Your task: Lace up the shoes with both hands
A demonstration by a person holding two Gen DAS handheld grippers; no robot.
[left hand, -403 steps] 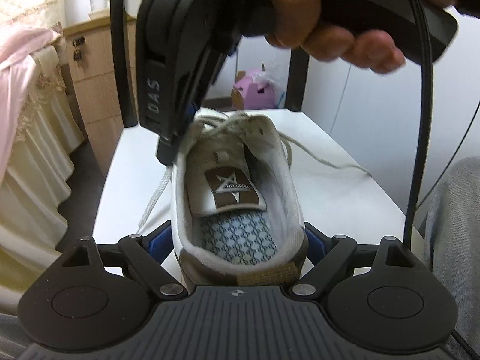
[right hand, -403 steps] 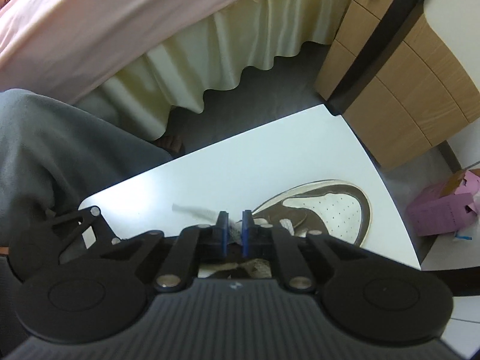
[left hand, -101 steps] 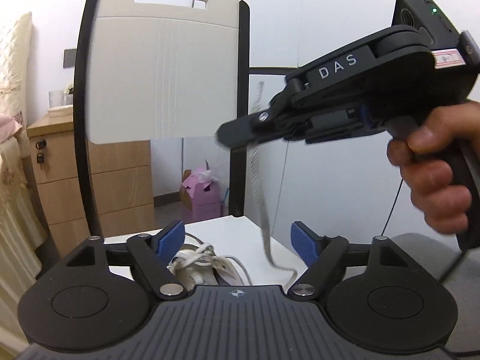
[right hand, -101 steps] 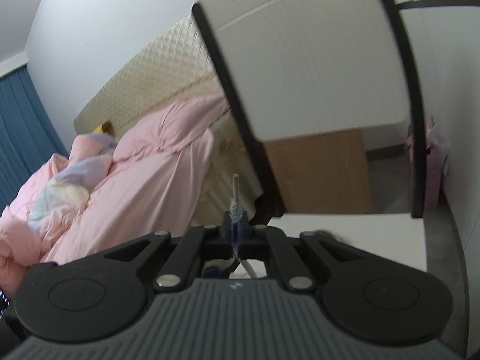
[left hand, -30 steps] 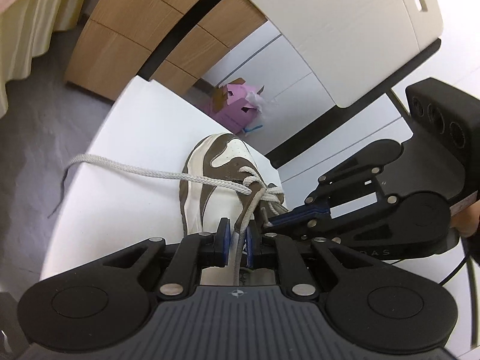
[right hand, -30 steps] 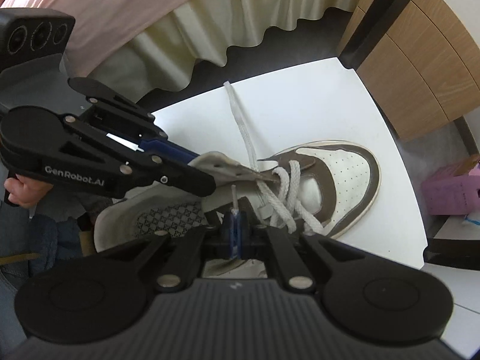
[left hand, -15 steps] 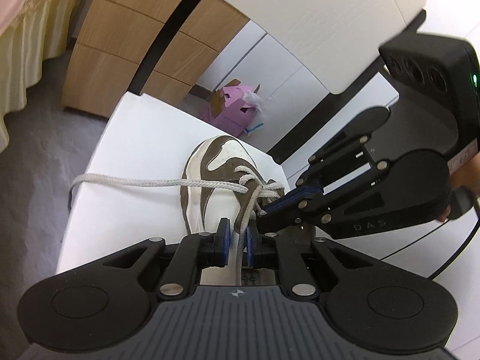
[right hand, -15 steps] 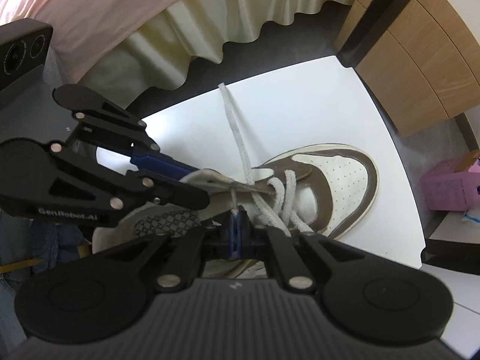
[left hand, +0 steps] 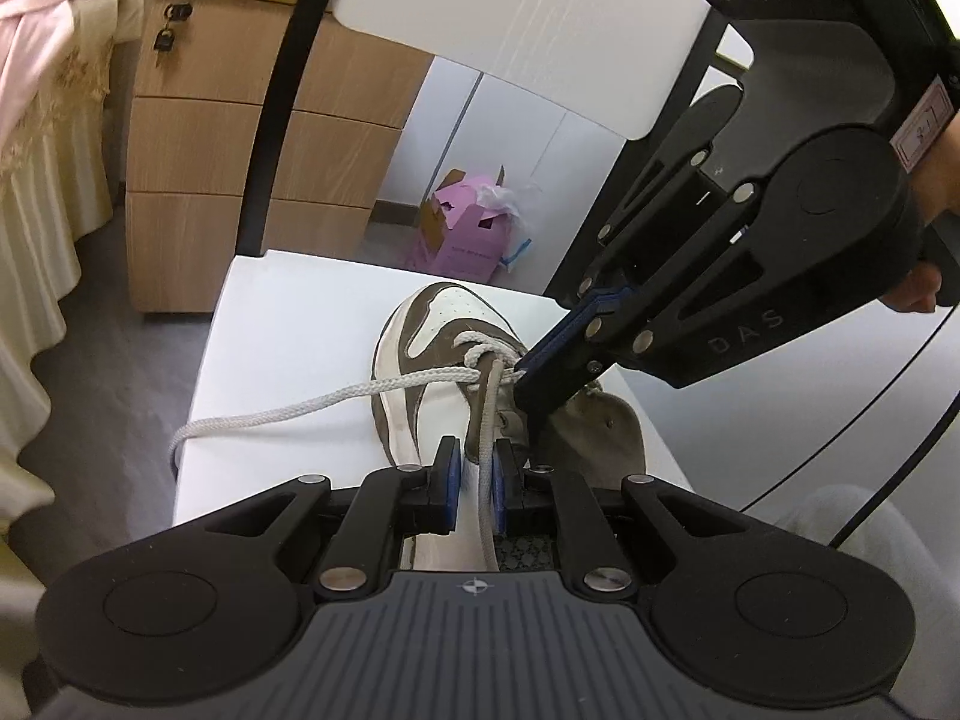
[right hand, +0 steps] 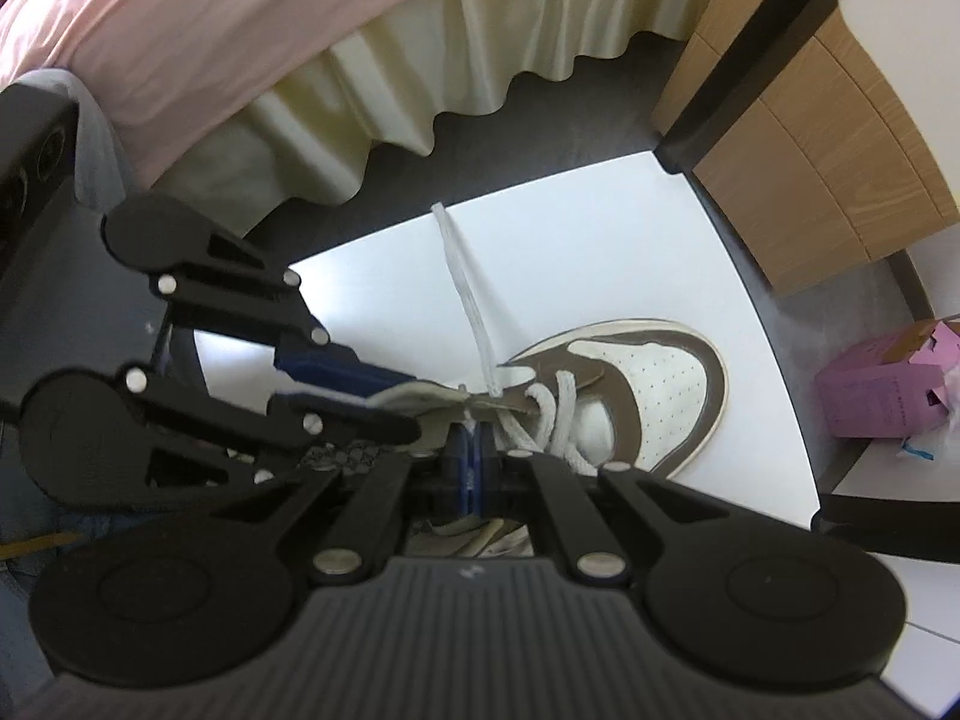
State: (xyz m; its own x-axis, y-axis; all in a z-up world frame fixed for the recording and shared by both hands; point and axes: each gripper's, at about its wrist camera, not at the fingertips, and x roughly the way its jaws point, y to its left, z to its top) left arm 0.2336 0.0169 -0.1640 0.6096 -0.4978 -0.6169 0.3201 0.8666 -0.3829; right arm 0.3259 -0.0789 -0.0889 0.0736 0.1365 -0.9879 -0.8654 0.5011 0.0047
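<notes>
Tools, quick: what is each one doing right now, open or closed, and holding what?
Left tool: closed on the brown flap of the shoe, lace beside it.
Right tool: closed on the lace tip.

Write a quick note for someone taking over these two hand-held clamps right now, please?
Left gripper: closed on the shoe's eyelet flap, a lace strand running between its fingers.
Right gripper: shut on the lace's tip at an eyelet.
Brown-and-white leather sneaker lies on the white table; the white woven lace trails off its left edge.
Done: lowest rows crossed.
Left: upper eyelets.
</notes>
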